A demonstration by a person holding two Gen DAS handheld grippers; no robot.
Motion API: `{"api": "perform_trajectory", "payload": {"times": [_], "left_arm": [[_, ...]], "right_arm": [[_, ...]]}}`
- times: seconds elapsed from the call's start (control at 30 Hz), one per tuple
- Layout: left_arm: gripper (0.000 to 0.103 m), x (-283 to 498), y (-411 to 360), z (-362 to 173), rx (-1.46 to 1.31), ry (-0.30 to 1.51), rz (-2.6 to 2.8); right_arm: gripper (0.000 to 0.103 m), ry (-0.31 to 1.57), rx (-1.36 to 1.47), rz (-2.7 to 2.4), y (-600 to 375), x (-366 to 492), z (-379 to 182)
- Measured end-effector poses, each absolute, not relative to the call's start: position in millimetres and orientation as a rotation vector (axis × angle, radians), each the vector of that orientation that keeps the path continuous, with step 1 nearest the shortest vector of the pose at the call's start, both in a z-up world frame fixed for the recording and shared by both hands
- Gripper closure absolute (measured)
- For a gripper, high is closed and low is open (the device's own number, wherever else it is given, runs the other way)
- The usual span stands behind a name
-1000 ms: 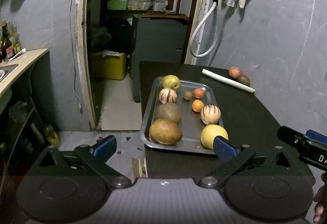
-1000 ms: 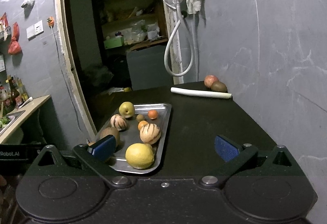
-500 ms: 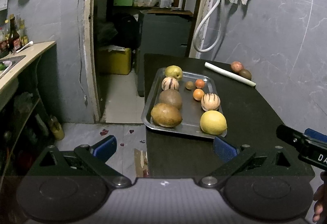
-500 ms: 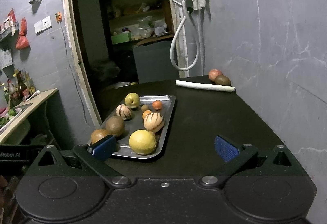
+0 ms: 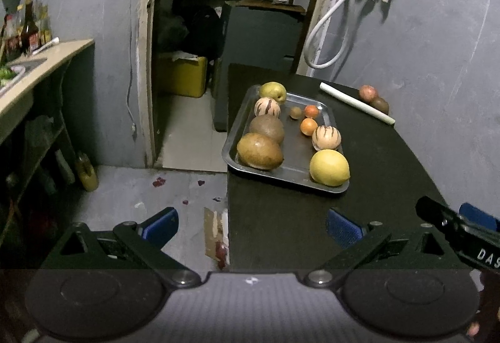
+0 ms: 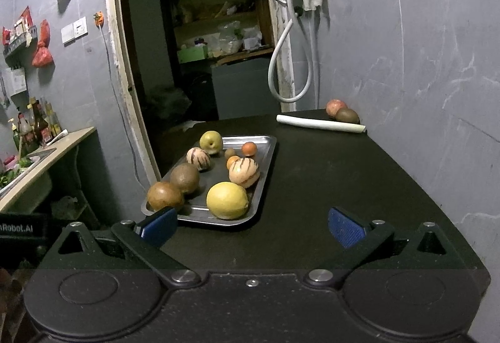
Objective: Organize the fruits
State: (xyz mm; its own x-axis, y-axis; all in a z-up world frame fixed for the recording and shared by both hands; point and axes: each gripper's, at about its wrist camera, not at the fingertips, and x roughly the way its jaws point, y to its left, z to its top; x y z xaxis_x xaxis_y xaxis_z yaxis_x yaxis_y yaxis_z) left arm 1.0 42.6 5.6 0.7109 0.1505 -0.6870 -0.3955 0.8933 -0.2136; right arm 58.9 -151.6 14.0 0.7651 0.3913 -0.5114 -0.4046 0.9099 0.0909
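A metal tray lies on the left side of the black table. It holds several fruits: a yellow lemon, two striped melons, brown fruits, small oranges and a pear. A red apple and a kiwi sit at the table's far right corner. My left gripper and my right gripper are open and empty, short of the tray.
A white leek stalk lies in front of the apple and kiwi. The grey wall borders the table on the right. A counter with bottles stands at left. The table's left edge drops to the floor.
Both grippers have pulled back and tilted, so the tray sits farther off and higher in view. The fruits have not moved. Both jaws stayed open.
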Motion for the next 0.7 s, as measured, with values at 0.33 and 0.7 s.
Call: {"api": "perform_trajectory", "payload": {"times": [0.33,0.7], "left_arm": [[0.001,3.5,51.4,6.8,-0.314,0.659,0.262],[0.001,-3.4,33.6,-1.2,-0.261,0.632,0.239]], "right_arm": [[0.001,0.482,-0.045,0.403,-155.0,53.4,22.3],[0.001,0.504,-0.07,0.403,-160.5,43.1,13.6]]}}
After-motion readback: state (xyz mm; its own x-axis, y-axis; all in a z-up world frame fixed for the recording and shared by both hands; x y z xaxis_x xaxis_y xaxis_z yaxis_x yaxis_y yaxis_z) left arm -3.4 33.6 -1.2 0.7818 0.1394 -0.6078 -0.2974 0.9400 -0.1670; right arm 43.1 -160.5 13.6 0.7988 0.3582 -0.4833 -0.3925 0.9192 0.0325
